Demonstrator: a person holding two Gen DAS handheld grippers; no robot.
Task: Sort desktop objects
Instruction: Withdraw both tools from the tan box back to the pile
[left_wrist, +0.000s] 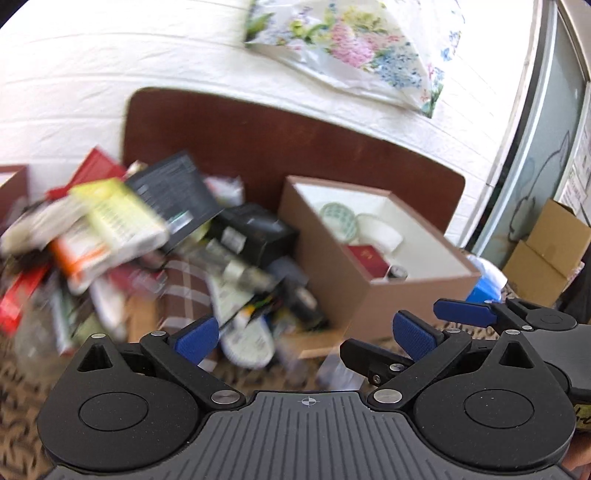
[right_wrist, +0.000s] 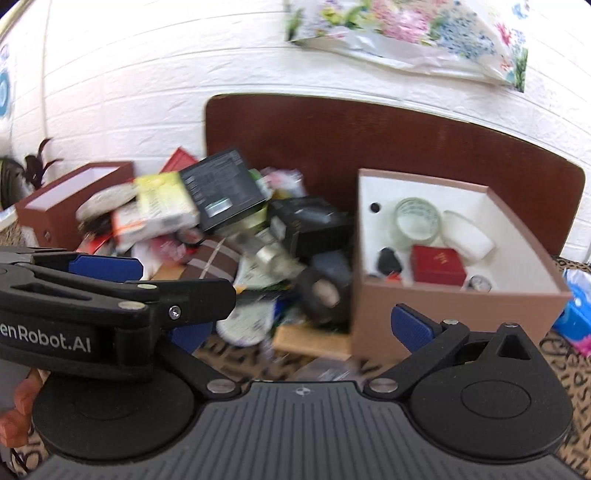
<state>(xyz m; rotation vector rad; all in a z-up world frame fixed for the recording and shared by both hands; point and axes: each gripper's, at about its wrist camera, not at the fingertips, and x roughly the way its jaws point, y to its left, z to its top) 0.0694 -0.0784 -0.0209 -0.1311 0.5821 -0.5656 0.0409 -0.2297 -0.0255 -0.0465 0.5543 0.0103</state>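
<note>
Left gripper wide open, holds nothing. Right gripper also wide open, nothing between fingers. Blurred pile of desktop objects lies left of brown box; red case inside box.

Both wrist views look forward and slightly down from near the tabletop. Each shows the clutter pile centre-left and the open brown box at right, against the white wall.

A leopard-print tabletop carries a cluttered pile and a brown box.
</note>
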